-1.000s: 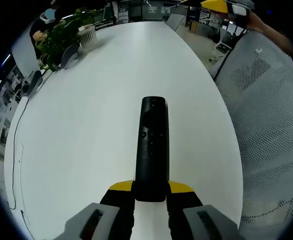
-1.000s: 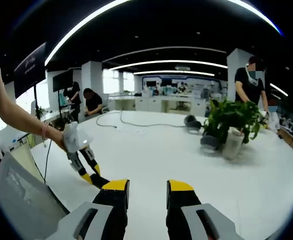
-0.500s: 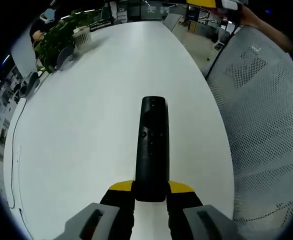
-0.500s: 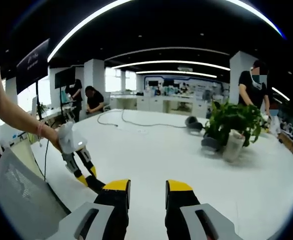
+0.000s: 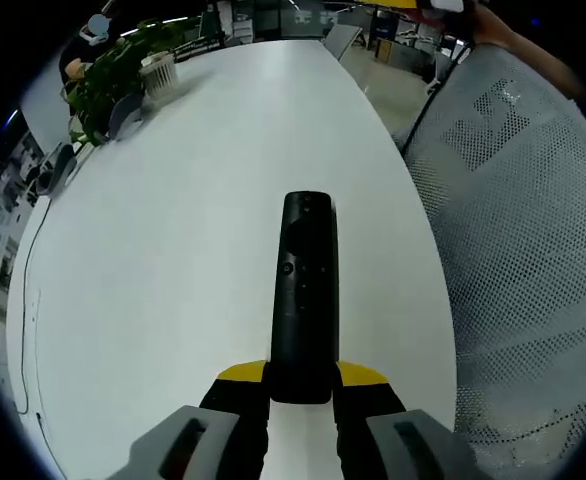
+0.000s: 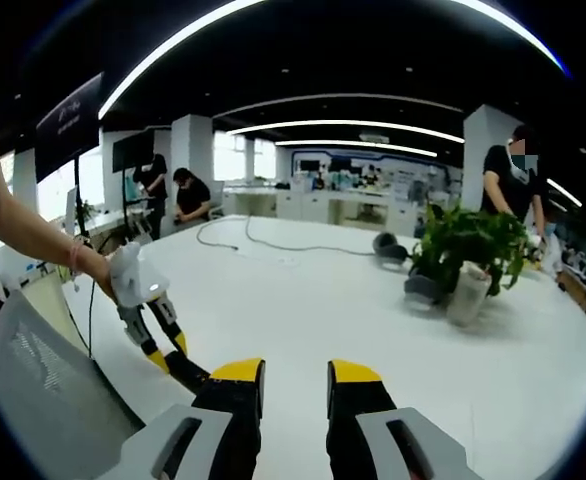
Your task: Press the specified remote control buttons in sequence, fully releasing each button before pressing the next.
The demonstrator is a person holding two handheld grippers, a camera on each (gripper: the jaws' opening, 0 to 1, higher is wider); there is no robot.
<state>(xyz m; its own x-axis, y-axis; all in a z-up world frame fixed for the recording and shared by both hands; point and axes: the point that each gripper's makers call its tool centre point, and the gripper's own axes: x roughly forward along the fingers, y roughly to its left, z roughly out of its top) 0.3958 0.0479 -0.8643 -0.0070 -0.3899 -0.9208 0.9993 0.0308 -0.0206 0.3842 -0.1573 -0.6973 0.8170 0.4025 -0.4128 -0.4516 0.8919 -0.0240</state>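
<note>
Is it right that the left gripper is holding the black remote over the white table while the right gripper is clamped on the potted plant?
Not quite. The left gripper does hold the black remote over the white table, but the right gripper view shows the right gripper with nothing between its jaws; the potted plant stands far off on the table.

In the left gripper view, the remote control (image 5: 305,290) lies lengthwise above the desk (image 5: 203,190), its near end between the jaws of the left claw (image 5: 301,385). The potted plant (image 5: 113,70) stands on the desk at 10 o'clock. The mesh chair (image 5: 513,250) stands beside the desk edge at 3 o'clock.

In the right gripper view, the right claw (image 6: 291,375) sits at 6 o'clock, with the plant at 2 o'clock.
</note>
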